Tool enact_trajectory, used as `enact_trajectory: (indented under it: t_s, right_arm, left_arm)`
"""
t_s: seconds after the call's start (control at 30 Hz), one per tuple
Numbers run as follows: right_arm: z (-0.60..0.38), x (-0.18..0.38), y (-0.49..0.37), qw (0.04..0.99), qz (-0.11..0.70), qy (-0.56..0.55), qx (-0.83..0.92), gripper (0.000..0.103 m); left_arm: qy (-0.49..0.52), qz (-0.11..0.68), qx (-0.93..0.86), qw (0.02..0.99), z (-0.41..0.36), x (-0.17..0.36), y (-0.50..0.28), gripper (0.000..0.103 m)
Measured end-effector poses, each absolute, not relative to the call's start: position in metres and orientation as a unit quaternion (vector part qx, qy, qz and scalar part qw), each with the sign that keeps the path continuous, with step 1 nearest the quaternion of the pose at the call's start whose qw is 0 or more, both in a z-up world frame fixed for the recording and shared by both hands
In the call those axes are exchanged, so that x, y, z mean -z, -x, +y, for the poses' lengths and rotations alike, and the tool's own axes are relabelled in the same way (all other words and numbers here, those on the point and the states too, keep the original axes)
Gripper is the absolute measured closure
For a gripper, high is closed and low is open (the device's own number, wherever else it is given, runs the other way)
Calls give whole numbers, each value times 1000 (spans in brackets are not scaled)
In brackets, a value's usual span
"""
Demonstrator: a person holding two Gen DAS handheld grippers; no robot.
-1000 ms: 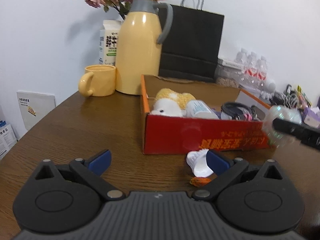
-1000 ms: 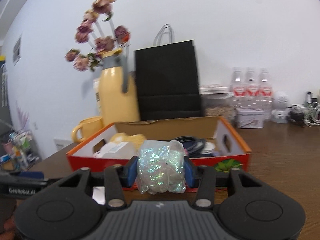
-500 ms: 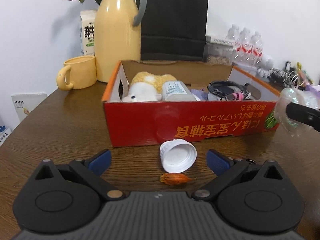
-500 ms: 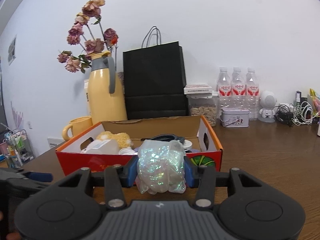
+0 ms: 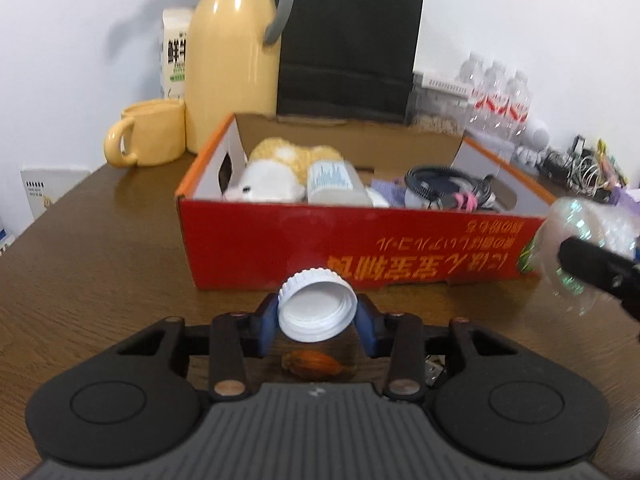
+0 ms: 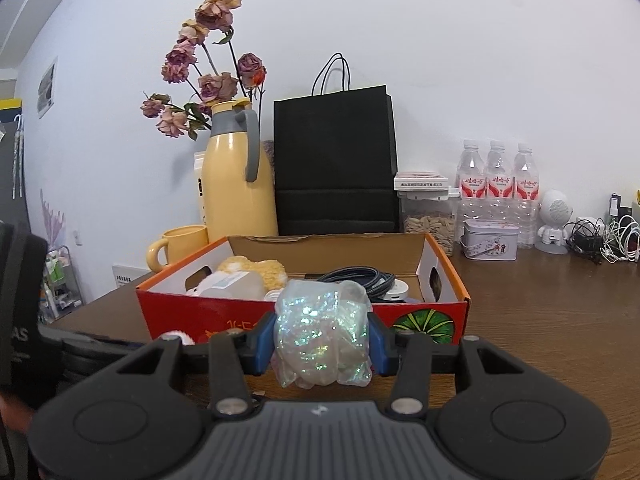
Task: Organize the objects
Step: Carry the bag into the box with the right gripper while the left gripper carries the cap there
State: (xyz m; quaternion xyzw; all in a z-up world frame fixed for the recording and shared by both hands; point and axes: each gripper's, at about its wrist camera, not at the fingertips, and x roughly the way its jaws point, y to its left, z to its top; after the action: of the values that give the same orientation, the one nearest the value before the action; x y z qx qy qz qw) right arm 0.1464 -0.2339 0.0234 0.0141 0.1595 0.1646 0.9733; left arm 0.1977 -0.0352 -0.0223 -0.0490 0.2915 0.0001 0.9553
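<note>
1. Left wrist view, lower centre: left tool [image 5: 318, 322], clenched on a white cap [image 5: 318, 306] gripped by its rim, open side toward the camera, just in front of the red box [image 5: 360, 252]. A small orange-brown scrap [image 5: 314, 363] lies on the surface below it.
2. Right wrist view, lower centre: right tool [image 6: 322, 340], clenched on an iridescent bag [image 6: 322, 334], held near the box's front wall.
3. Step in hand, as judged: both items gripped, neither yet in the box. The next move calls for lifting each over the front wall and letting go in a free spot.
4. Box contents, mid-frame: plush toy [image 5: 280, 172], pale bottle [image 5: 334, 184], coiled cable [image 5: 438, 182].
5. Surface [image 5: 100, 240]: dark brown wood.
6. Room, upper frame: white wall; yellow jug [image 6: 236, 184] with dried flowers [image 6: 204, 76], yellow mug [image 5: 146, 134], black paper bag [image 6: 334, 160], water bottles [image 6: 498, 184].
</note>
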Motion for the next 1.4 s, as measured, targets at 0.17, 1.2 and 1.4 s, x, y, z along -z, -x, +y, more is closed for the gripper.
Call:
enact_trajectory:
  t_s: [0.17, 1.2, 1.4]
  right_arm:
    - [-233, -22, -147, 973, 162, -12, -165, 58]
    - [-194, -53, -277, 975, 158, 38, -151, 58]
    - [-192, -36, -307, 971, 180, 33, -157, 55]
  left_arm:
    - [57, 263, 10, 963, -34, 14, -189, 63]
    - [93, 166, 14, 982, -36, -56, -287, 63]
    - [76, 191, 9, 979, -35, -44, -315, 62]
